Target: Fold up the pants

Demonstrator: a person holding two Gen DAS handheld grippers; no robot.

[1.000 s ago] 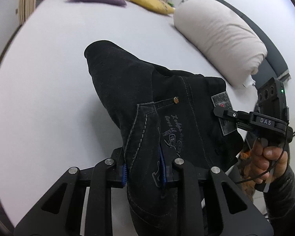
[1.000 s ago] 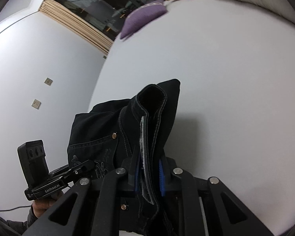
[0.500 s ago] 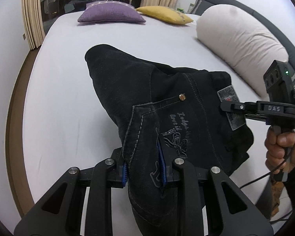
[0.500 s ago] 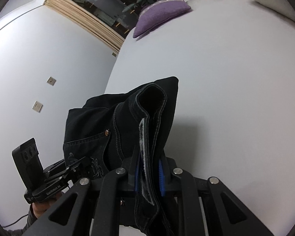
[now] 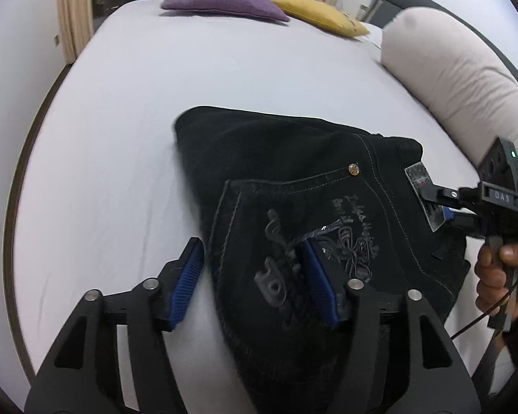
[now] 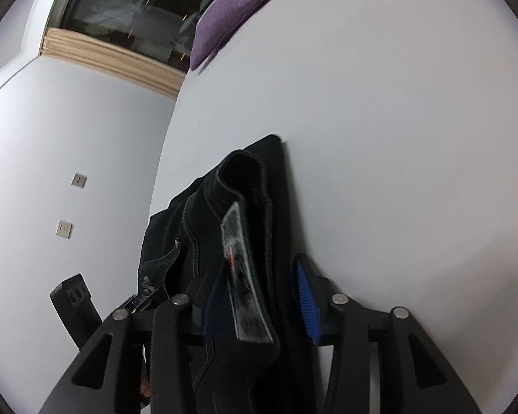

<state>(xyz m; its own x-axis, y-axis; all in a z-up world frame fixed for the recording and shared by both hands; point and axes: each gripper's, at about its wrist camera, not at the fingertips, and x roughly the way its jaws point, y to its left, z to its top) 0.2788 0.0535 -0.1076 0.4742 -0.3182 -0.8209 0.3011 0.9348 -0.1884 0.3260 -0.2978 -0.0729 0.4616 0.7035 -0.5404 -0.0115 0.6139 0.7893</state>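
Black pants (image 5: pixel 304 186) lie folded in a compact bundle on near part of bed (image 5: pixel 127 110); left gripper (image 5: pixel 255 276) and right gripper (image 6: pixel 259 296) jaws just opened, pads off cloth; fold looks essentially done, only withdrawal left

Probably a home bedroom: white bed (image 5: pixel 224 79), cushions (image 5: pixel 224 3), curtained window (image 6: pixel 127 7).

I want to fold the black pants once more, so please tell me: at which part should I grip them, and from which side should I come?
Grip the pants at the waistband edge, near the grey label. There the cloth is thick and stitched, and this edge faces both grippers. Come from the near side, low over the bed. The left gripper and right gripper have just been opening, with the pants between their jaws.
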